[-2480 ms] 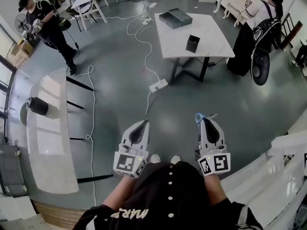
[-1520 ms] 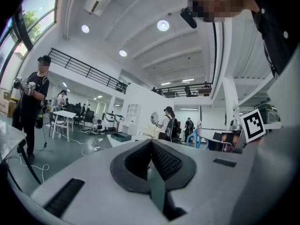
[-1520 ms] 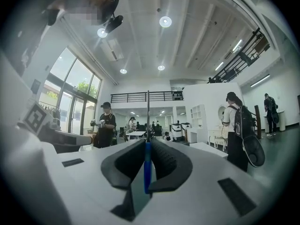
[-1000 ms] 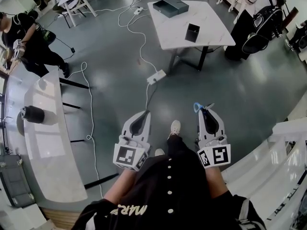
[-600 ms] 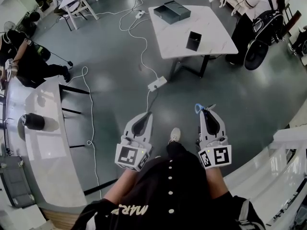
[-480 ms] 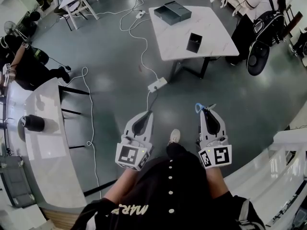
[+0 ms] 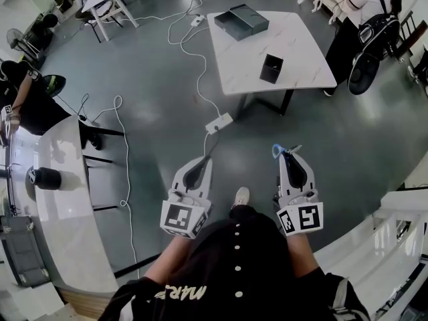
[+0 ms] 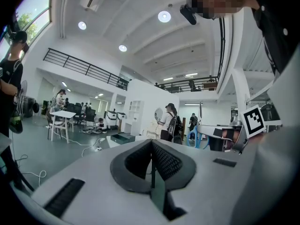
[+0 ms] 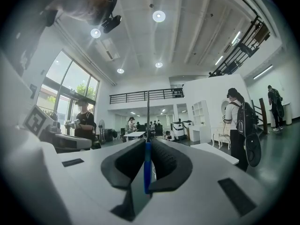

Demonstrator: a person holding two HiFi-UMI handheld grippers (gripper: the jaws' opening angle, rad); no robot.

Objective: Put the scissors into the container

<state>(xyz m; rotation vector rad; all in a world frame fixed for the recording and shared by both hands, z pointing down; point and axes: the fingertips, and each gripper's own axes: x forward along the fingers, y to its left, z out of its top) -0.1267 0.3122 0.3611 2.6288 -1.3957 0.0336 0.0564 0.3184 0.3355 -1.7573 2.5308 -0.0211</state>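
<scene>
The scissors (image 7: 278, 150) have a blue handle and stick out past the tip of my right gripper (image 7: 285, 155), which is shut on them. In the right gripper view the blue handle (image 9: 147, 165) is pinched between the pads and a thin blade points straight up. My left gripper (image 7: 200, 162) is shut with nothing in it; in the left gripper view (image 8: 151, 143) its pads meet. Both grippers hover over the floor. The container, a small black open box (image 7: 271, 68), stands on a white table (image 7: 304, 65) well ahead of me.
A dark flat tray (image 7: 241, 21) lies at the table's far end. A power strip (image 7: 219, 122) and white cables cross the floor before the table. A curved white counter (image 7: 63, 199) runs along the left. People stand at the far right (image 7: 364, 25) and the left (image 7: 23, 102).
The view has shifted as I step forward, and my foot has swung ahead. The person on the left has moved. Both grippers keep their pose, and the scissors stay gripped.
</scene>
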